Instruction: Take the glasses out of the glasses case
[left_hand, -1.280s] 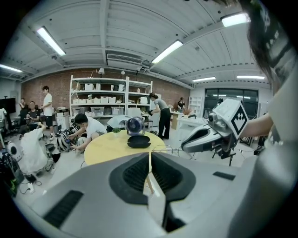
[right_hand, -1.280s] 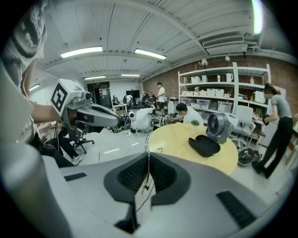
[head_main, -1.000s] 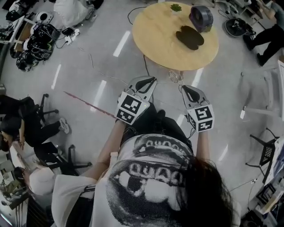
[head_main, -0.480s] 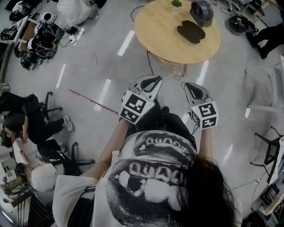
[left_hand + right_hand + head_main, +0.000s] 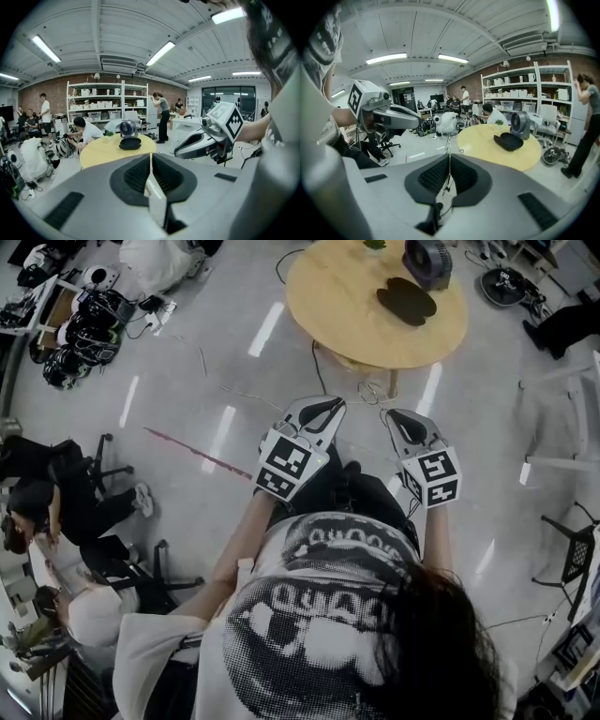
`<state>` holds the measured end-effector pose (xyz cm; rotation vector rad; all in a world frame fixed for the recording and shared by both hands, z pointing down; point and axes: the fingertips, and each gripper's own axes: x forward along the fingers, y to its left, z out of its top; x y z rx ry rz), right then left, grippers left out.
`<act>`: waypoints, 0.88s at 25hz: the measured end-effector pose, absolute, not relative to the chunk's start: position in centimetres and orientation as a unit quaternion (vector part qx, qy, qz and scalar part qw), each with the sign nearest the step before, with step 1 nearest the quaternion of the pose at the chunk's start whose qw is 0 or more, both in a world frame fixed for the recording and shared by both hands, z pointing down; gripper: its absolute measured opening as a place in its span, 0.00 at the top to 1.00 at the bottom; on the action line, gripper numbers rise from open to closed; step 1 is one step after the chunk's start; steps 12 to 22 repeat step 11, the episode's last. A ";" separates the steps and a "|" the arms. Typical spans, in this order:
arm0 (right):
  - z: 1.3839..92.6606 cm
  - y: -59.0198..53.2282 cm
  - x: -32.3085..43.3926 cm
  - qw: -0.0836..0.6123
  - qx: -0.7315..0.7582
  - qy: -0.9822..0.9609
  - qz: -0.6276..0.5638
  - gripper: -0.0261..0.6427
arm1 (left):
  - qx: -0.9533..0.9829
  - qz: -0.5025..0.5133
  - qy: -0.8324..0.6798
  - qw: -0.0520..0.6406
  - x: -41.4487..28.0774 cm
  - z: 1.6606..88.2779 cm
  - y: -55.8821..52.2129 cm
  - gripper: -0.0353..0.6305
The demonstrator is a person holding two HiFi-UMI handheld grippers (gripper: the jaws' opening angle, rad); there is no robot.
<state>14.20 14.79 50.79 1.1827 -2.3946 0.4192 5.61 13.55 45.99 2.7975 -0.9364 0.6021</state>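
Well away from the dark case (image 5: 407, 300) on the round worktop (image 5: 342, 310), the right tongs (image 5: 390, 414) pinch the thin wire glasses (image 5: 372, 393); the left tongs (image 5: 329, 403), pressed together, hang just beside.

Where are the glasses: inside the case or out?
Out: the right gripper pinches the thin-wire glasses above the floor, apart from the black case on the table.

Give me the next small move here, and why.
Probably step in and carry both grippers forward toward the round table. The glasses case lies there beside the fan, well ahead of the left gripper and right gripper. Both tongs are together; a thin wire shows at the right seam, but I cannot tell what it is.
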 end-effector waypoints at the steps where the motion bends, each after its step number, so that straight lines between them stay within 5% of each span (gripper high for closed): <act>1: 50.9 14.7 14.0 0.219 0.424 -0.866 0.151 0.95 | 0.927 0.198 -0.311 0.066 5.5 46.0 13.5 0.91; 22: 50.8 14.2 11.7 0.226 0.403 -0.875 0.149 0.95 | 0.924 0.194 -0.320 0.075 4.0 46.3 13.8 0.91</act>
